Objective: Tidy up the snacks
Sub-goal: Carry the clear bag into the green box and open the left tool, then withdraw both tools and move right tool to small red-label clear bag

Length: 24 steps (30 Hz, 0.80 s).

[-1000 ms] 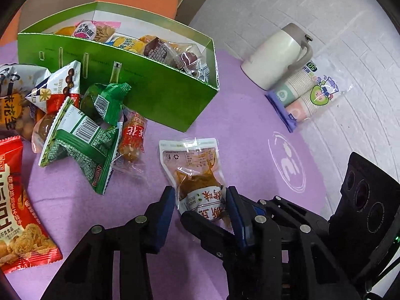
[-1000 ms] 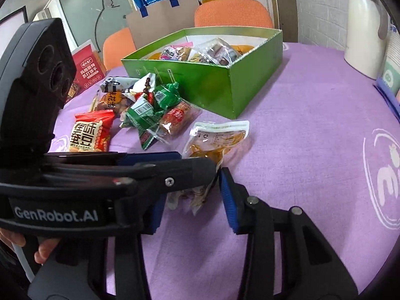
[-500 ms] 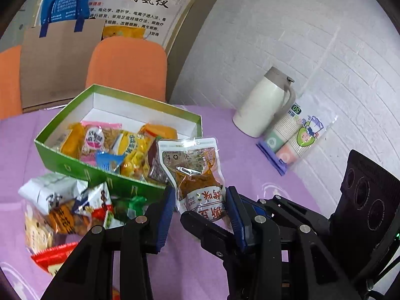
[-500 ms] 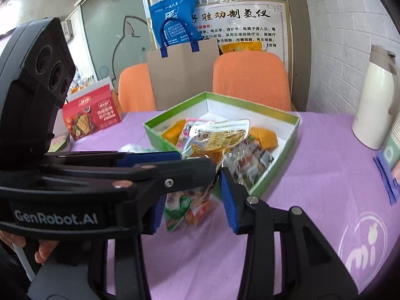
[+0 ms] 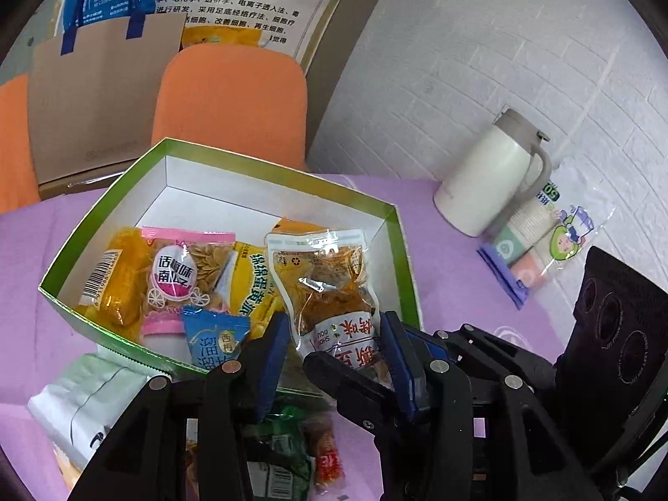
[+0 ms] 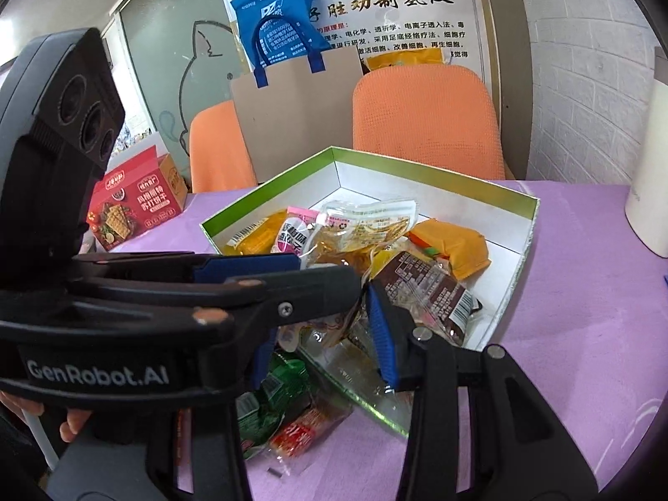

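The left gripper and right gripper cross above the green box's near wall. The left jaws pinch the lower end of the clear pouch, which is over the box's right half. I cannot tell whether the parted right jaws grip it. Bare box floor lies behind.

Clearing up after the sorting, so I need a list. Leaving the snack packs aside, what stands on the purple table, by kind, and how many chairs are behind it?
green box: 1
white jug: 1
pack of paper cups: 1
red carton: 1
orange chairs: 2
Total: 6
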{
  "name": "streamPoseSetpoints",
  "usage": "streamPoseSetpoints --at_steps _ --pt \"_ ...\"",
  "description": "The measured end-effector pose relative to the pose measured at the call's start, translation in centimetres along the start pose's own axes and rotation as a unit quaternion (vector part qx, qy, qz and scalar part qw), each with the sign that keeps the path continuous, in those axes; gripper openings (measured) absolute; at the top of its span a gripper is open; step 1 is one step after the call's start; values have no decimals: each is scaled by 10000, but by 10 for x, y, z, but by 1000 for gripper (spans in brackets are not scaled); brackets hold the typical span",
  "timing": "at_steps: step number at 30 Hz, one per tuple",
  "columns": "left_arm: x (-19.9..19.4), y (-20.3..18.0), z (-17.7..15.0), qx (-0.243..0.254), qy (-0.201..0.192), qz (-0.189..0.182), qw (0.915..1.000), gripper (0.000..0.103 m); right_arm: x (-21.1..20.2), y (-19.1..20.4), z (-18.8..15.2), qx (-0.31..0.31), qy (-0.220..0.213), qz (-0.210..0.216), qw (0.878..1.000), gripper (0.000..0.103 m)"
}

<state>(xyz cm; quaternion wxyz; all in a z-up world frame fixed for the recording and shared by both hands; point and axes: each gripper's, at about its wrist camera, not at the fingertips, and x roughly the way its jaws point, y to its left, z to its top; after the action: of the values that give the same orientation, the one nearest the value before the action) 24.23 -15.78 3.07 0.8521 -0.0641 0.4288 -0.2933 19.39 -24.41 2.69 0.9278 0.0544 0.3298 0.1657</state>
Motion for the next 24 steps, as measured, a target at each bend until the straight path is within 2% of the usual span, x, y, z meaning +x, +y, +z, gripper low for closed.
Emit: streamPoseSetpoints --at_steps 1,3,4,5,9,13,18,24 --pt "3 2 -1 38 10 221 9997 56 4 2 -1 -150 14 -35 9999 51" --pt "6 4 -4 125 5 585 9982 86 3 8 -4 -545 -168 -231 9981 66" --pt "4 5 -7 149 -53 722 9973 88 2 13 -6 -739 -235 -392 9962 85" --pt "3 7 -9 180 -123 826 9963 88 1 14 -7 -828 -262 -495 9950 96" --pt "-1 12 -10 111 -97 896 9959 88 3 6 -12 -704 -85 -609 9956 96" --pt "-13 11 -13 95 -149 888 9959 88 -8 2 -15 -542 -83 -619 9966 96" --pt "-38 4 -21 2 -159 848 9963 89 -36 16 -14 -574 -259 -700 9956 97" --pt "-77 -3 -47 -43 -256 842 9961 89 -69 34 -39 -653 -341 -728 9946 97"
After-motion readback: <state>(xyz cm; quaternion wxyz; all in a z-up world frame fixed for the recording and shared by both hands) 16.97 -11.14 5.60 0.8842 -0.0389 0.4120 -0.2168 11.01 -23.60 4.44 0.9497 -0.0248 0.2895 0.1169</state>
